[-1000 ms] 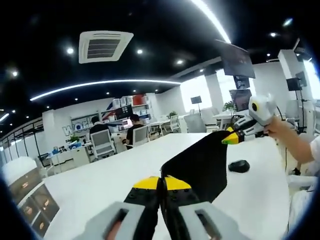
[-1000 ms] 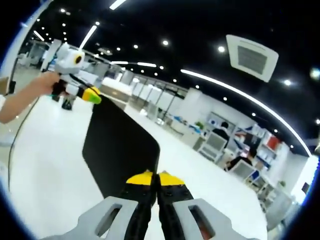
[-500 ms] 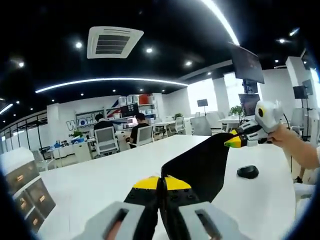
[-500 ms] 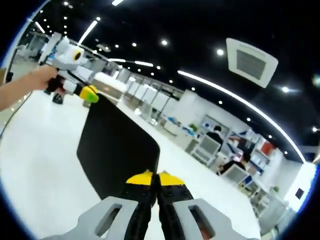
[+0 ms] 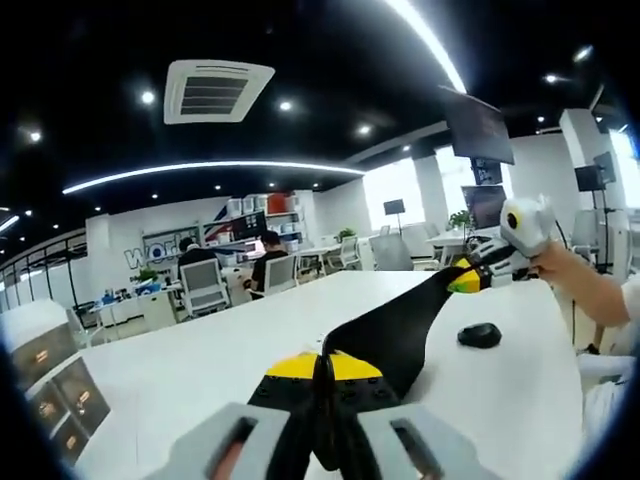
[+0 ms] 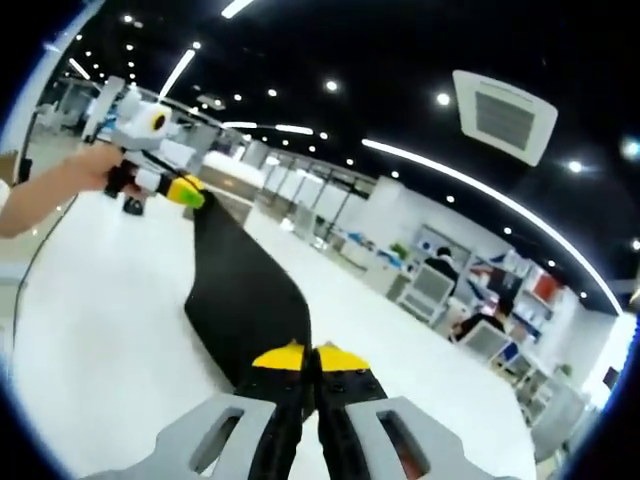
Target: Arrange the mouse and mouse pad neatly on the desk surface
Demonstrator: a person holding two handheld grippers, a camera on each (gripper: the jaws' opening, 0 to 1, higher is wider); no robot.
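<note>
While the mouse (image 5: 479, 335) lies on the desk (image 5: 200, 365), the pad (image 5: 395, 328) is pinched by both grippers (image 5: 321, 365) (image 6: 304, 358).

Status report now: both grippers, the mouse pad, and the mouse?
Left gripper and right gripper both shut on mouse pad, opposite ends. Pad held above white desk, sagging. Mouse on desk beside pad.

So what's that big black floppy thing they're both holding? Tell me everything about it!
It's the mouse pad: a thin, plain black sheet that looks soft and bendy. It hangs in the air above the white desk, stretched between the two grippers and curling along its edges. The left gripper is shut on one corner, the right gripper on the far one. The black mouse sits on the desk beside it, apart.
</note>
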